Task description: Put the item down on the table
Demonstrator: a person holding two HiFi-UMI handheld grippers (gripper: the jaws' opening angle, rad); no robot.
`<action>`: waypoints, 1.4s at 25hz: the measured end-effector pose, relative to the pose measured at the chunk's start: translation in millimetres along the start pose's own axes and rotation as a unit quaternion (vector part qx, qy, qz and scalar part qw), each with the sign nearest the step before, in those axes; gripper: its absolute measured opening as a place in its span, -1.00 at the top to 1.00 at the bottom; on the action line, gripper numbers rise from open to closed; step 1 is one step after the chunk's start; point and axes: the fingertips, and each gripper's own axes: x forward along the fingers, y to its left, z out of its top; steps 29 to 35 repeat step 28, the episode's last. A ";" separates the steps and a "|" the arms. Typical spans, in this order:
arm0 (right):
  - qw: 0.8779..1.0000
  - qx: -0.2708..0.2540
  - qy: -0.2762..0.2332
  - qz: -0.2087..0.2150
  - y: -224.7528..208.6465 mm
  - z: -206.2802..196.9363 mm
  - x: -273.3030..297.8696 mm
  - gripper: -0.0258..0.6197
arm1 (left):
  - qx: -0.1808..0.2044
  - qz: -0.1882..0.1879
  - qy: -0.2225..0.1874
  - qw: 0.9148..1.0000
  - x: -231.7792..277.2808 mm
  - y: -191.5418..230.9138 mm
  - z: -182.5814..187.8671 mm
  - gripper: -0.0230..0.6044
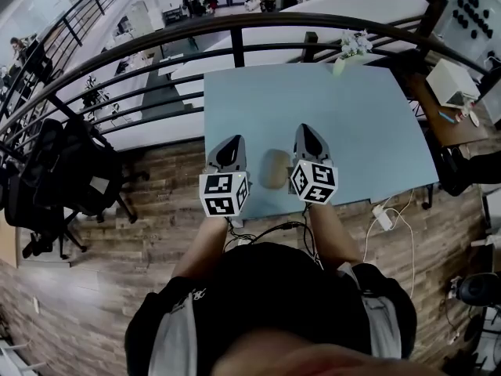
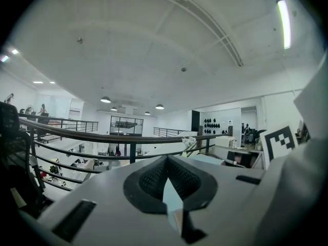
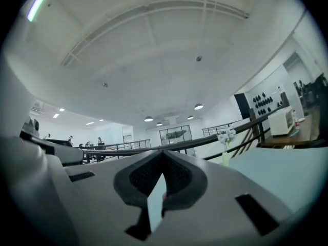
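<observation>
Nearest the camera in the head view is the person's dark-clad torso, with both forearms reaching forward over the near edge of the worktop [image 1: 337,108]. The left gripper [image 1: 230,149] and the right gripper [image 1: 311,141] sit side by side, each carrying its marker cube. Each gripper's own view shows its jaws brought together at the tips with nothing between them, so both are closed and empty.

Between the two grippers lies the tan item [image 1: 273,169]. It is a rounded, pale-brown lump resting on the light blue worktop near its front edge, just beside the right gripper and a little apart from the left. Neither gripper touches it, so it appears to be set down already.

Its detail is too blurred to name. Judged by its soft outline and dull surface, it is probably light and somewhat yielding rather than rigid or slippery, and not obviously fragile. If it must be taken up again, the best hold is likely across its narrower middle, with the jaws opened wide first and closed gently so it is not squashed.

Further out the worktop is bare up to its far edge, where a small vase of white flowers [image 1: 351,49] stands. Beyond it a dark railing [image 1: 235,23] curves past, with black chairs [image 1: 55,178] off to the left and a lower floor below.
</observation>
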 end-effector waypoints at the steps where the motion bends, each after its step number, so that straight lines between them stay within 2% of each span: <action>1: 1.000 -0.005 -0.013 0.000 1.2 10.6 -4.2 0.92 | -0.002 -0.001 -0.002 1.000 0.6 -0.4 1.2 0.90; 7: 0.999 -0.017 -0.049 0.004 1.9 44.5 -26.4 0.92 | -0.006 -0.011 0.003 1.000 5.5 -12.0 -2.3 0.90; 12: 0.999 0.015 -0.036 0.004 -4.4 42.2 -29.6 0.92 | -0.005 -0.024 0.005 1.000 6.7 -22.8 -3.8 0.90; 35: 1.000 0.013 -0.028 -0.004 -8.6 35.2 -31.2 0.92 | 0.000 -0.034 0.008 0.999 10.4 -30.7 -7.0 0.90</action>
